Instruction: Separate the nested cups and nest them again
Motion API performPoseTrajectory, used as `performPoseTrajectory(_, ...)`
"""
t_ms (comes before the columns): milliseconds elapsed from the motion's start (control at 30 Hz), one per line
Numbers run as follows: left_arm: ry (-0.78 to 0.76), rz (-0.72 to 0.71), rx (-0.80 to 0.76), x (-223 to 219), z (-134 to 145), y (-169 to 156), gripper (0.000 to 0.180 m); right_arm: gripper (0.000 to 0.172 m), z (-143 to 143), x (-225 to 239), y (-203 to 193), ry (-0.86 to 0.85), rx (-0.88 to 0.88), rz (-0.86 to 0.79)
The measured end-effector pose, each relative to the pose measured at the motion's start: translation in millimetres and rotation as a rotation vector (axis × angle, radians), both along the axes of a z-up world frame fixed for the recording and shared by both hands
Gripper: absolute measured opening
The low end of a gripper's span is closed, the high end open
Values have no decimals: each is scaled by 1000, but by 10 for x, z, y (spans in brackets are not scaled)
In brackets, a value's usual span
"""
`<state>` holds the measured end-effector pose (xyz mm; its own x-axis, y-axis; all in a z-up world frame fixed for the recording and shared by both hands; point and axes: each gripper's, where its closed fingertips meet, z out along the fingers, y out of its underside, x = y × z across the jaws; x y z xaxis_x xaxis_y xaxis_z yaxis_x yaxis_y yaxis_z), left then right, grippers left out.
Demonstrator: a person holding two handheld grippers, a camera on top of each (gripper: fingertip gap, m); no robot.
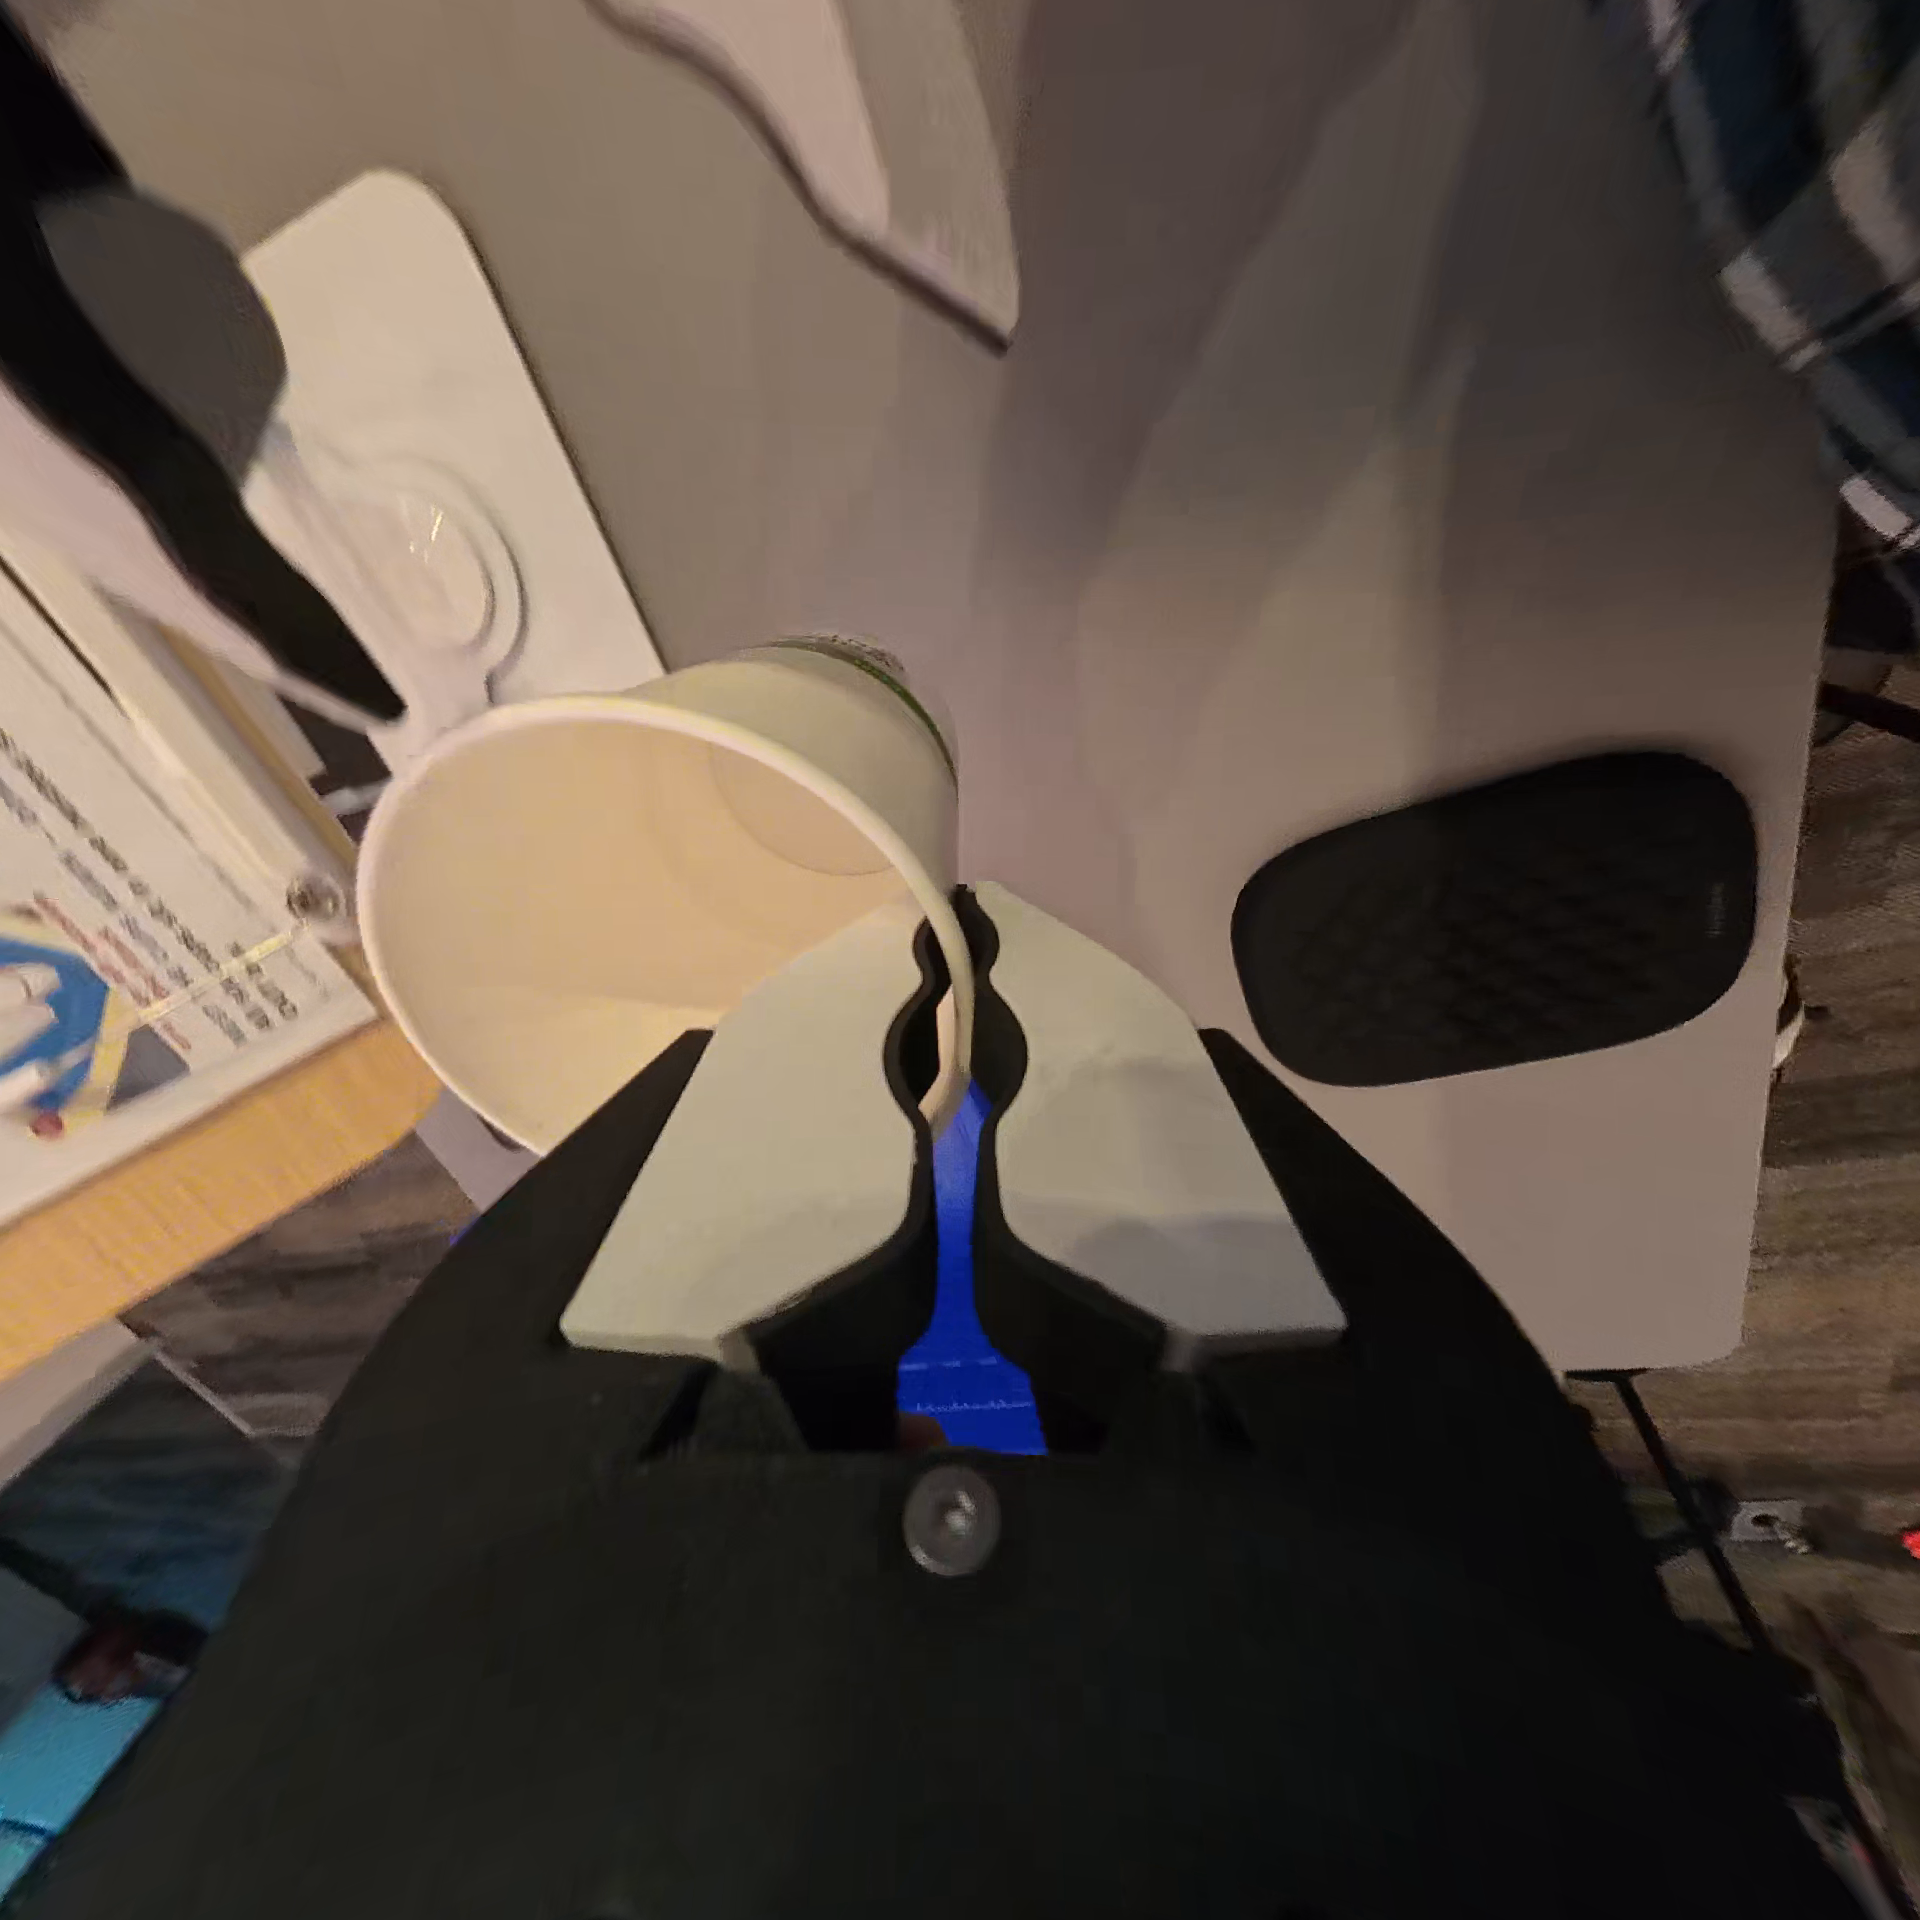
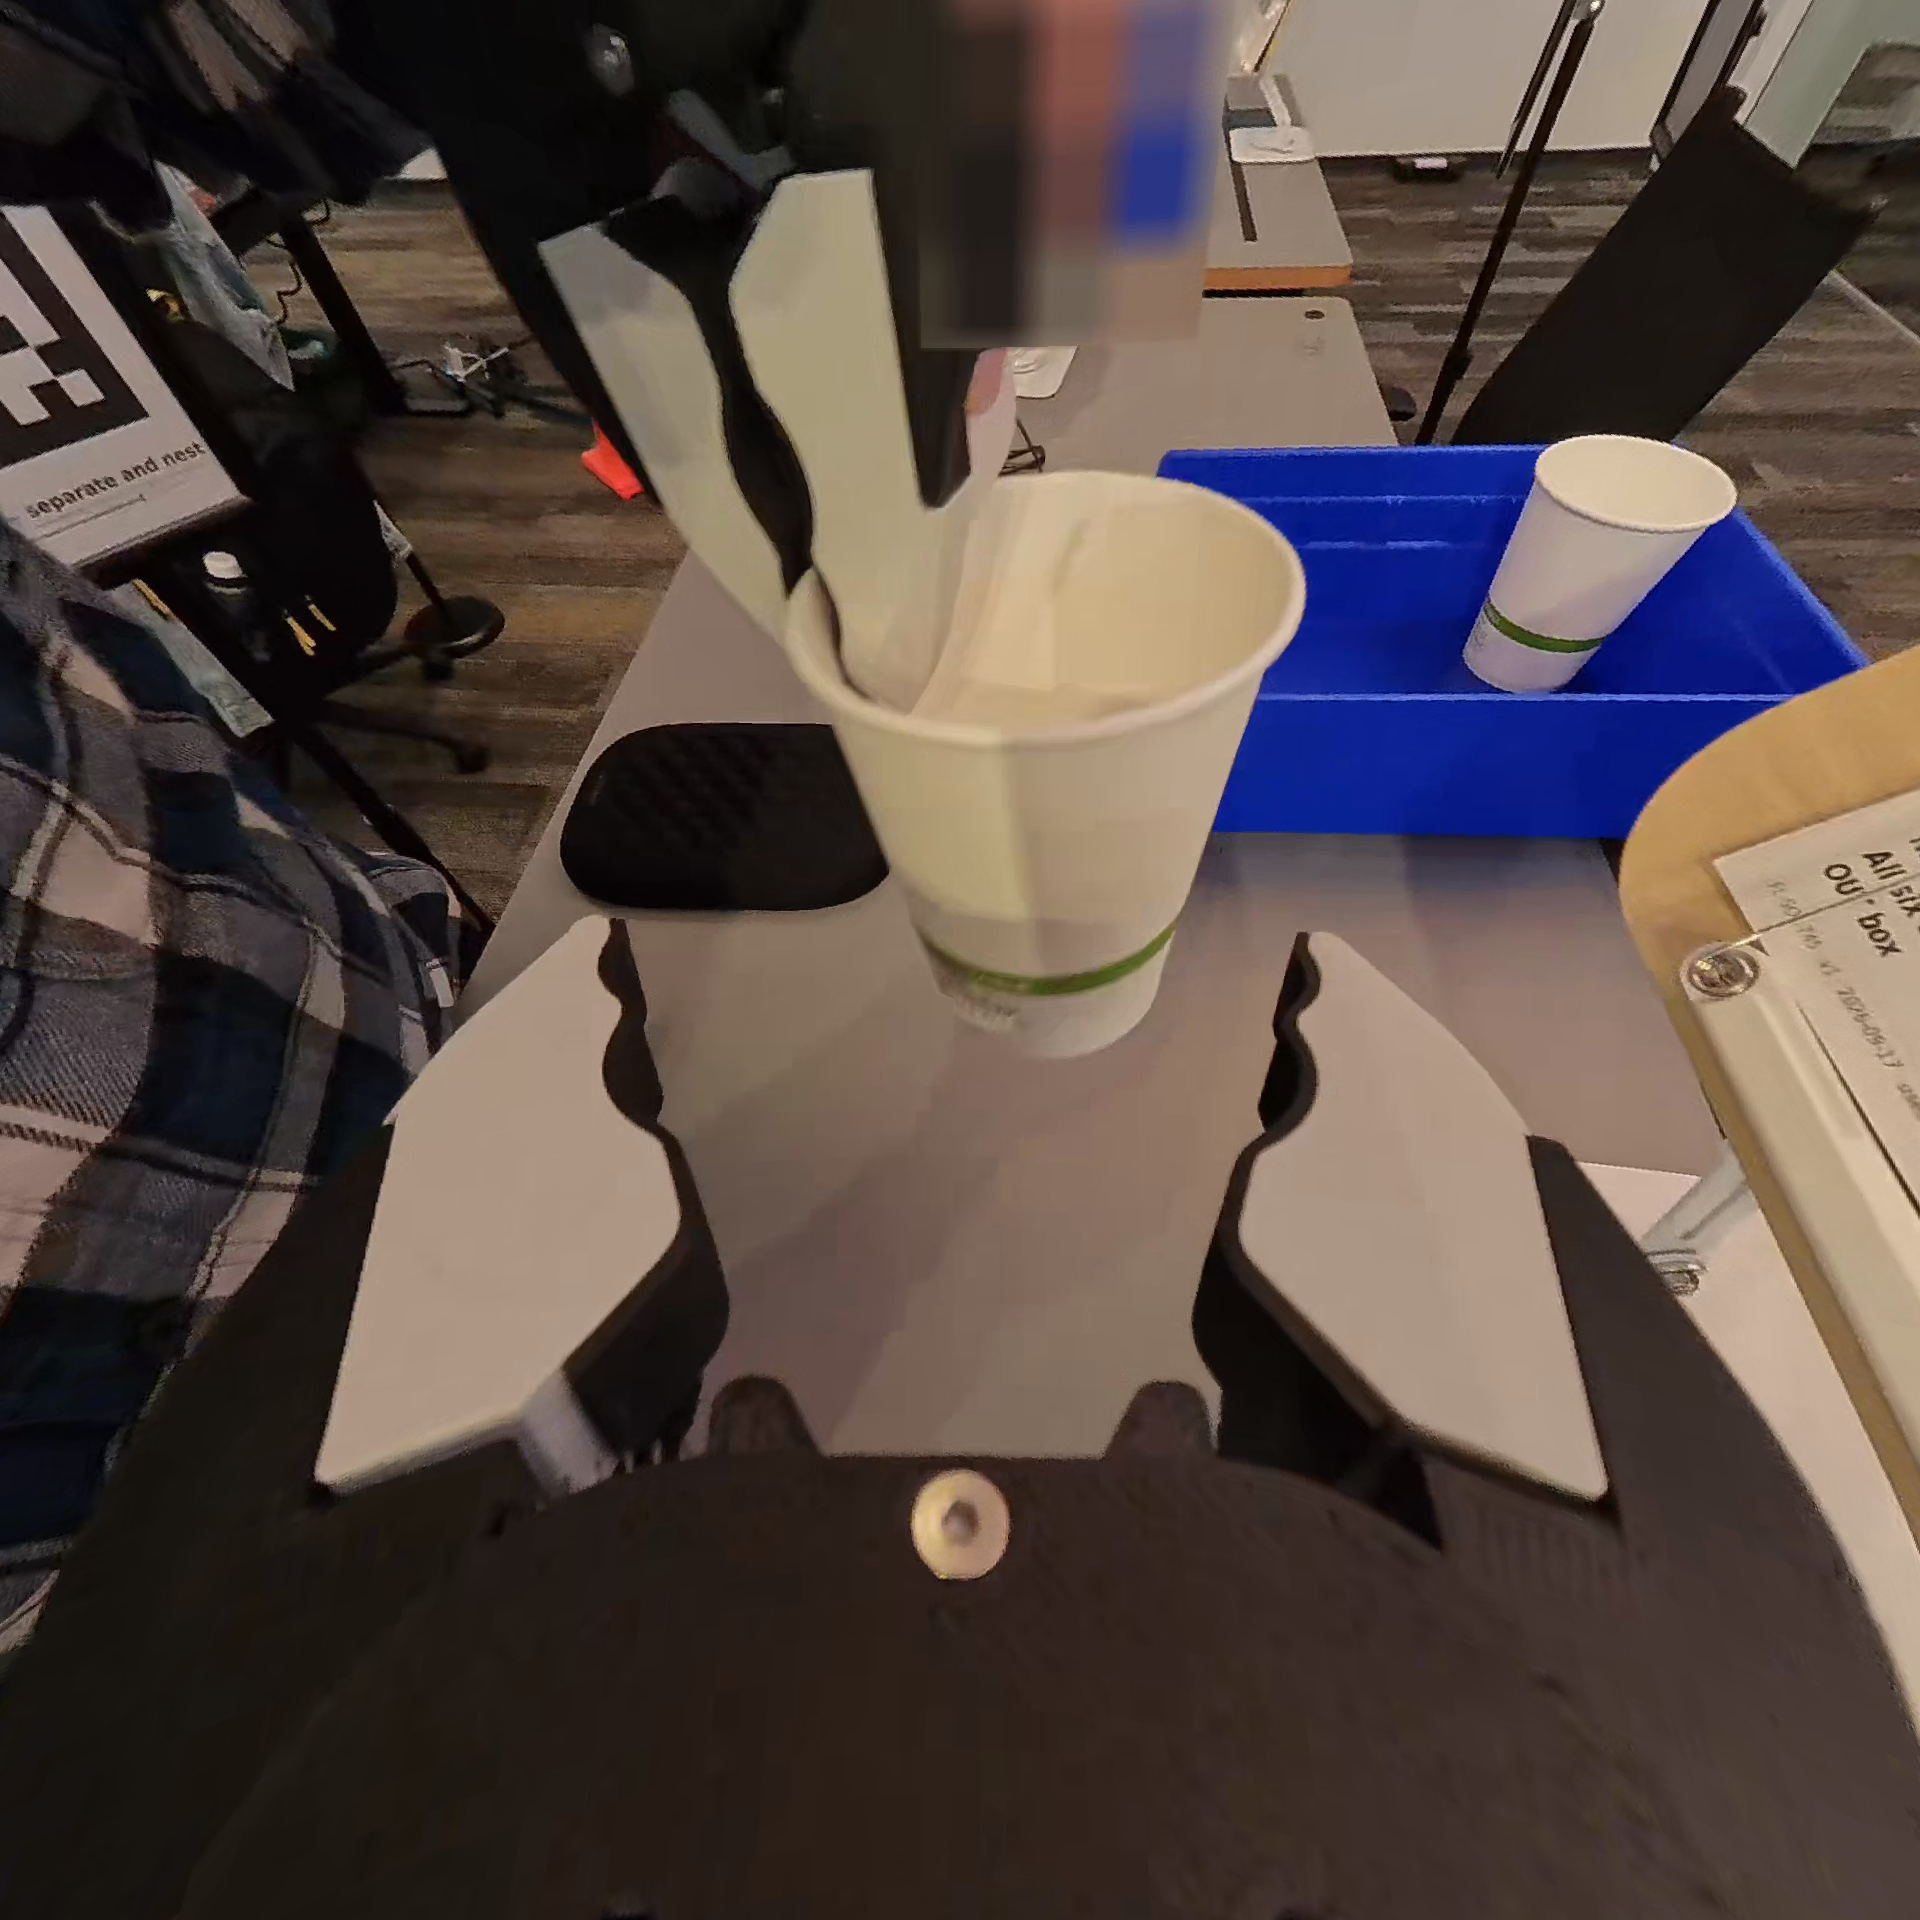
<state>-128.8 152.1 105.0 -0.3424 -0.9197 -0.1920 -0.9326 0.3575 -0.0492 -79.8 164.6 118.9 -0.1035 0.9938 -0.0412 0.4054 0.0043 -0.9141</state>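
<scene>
Grey desk (image 2: 1039,1195): white paper cup (image 2: 1049,769) held above mid-desk, rim pinched by left gripper (image 1: 961,997); right gripper (image 2: 961,1039) wide open, empty; second cup (image 2: 1590,561) in blue bin (image 2: 1403,769) at far edge; thin rim hold may slip or crumple.

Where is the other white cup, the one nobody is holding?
In the right wrist view, the other cup leans inside the blue bin, far right, behind the held cup.

The left camera looks down close at the tabletop (image 1: 1351,520), the right one looks across it, and both see the cup (image 2: 1039,790) and black pad (image 1: 1496,920).
</scene>
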Motion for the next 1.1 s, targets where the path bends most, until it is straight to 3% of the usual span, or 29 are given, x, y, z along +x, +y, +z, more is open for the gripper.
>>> performPoseTrajectory(33,-1,-22,-3,62,5,-18,0,116,-5,-8,-3,2,-1,3)
performPoseTrajectory(500,-37,-206,-72,594,-7,-129,0,119,-60,18,-33,44,-66,34)
performPoseTrajectory(1100,-43,-212,-96,633,-28,-144,1,106,-128,25,-84,10,-61,87)
